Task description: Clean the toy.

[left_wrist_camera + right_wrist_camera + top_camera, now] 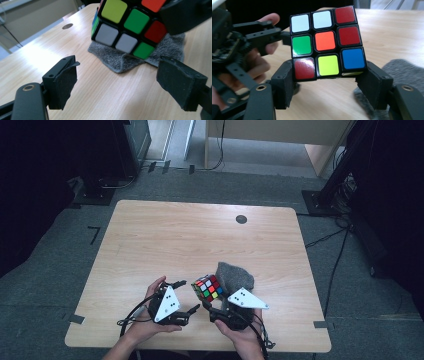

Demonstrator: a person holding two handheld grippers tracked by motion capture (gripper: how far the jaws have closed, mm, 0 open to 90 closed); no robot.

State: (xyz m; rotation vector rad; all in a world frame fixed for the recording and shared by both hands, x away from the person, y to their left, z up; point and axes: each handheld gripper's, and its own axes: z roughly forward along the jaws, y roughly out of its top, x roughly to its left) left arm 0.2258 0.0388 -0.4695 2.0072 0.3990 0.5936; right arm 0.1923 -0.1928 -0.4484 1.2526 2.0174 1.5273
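High view shows a pale wooden table (pixel 200 240) on a grey carpeted floor, with a small dark round disc (pixel 241 219) set into the tabletop near the far edge, well apart from the work. Bits of dark tape (pixel 76 318) mark the floor by the table's near corners, and cables trail along the floor at the right. A crumpled grey cloth (pixel 235 275) lies on the near half of the table, just behind and to the right of the colour cube (pixel 209 288).

Nothing stands between the two grippers and the cube; the cloth is the nearest clutter, and in the left gripper view it lies directly under and behind the cube, which hangs clear above the wood.

The right gripper (pixel 212 309) points away from the person, its grey plate on top, held from below by the right hand (pixel 245 332). In the right gripper view its two black jaws clamp the cube's bottom row from either side, so the cube is lifted, tilted, with a mixed face of white, red, green, orange, yellow and blue squares toward the camera.

The left gripper (pixel 186 296) sits just left of the cube, aimed rightward at it, gripped by the left hand (pixel 150 320). Its jaws stand spread apart with only bare table between them, the cube above and beyond their tips, not touched.
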